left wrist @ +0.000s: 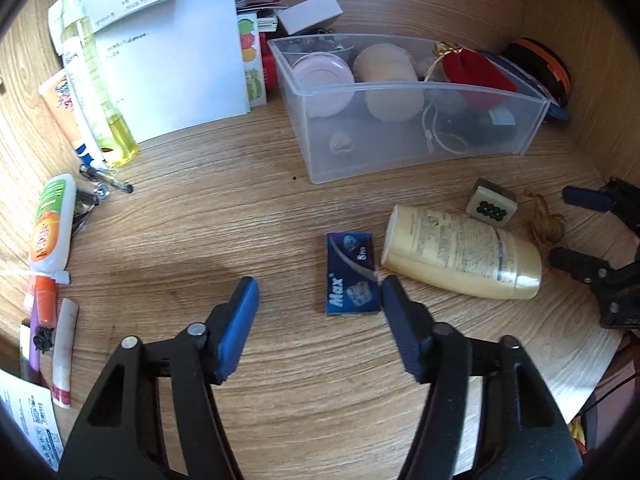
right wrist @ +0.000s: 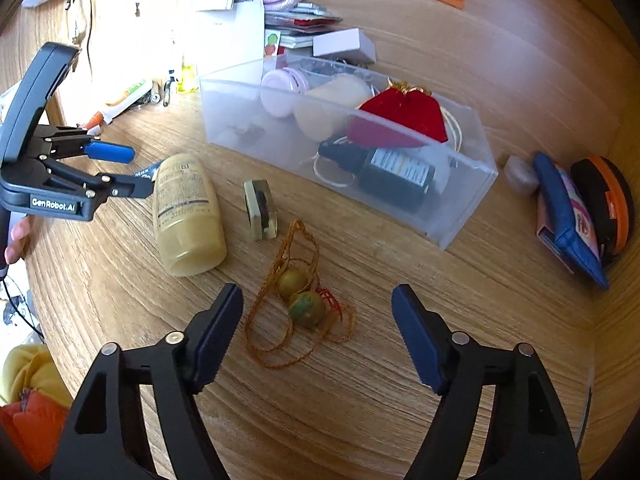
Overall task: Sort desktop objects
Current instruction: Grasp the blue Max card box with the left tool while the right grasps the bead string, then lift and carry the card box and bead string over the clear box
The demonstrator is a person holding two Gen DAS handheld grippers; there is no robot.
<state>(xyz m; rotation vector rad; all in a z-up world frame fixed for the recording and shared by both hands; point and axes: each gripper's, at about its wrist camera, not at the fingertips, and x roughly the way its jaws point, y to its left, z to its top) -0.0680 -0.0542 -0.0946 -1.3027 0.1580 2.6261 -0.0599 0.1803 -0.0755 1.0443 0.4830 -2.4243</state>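
left gripper [left wrist: 318, 294] hangs with jaws apart, nothing between; the small blue packet [left wrist: 352, 273] lies flat just inside its right finger, long axis running away from the camera. right gripper [right wrist: 316, 300] is also parted, straddling the beaded cord charm [right wrist: 302, 302] on the wooden desk [right wrist: 400, 260], clear bin [right wrist: 460, 208] beyond.
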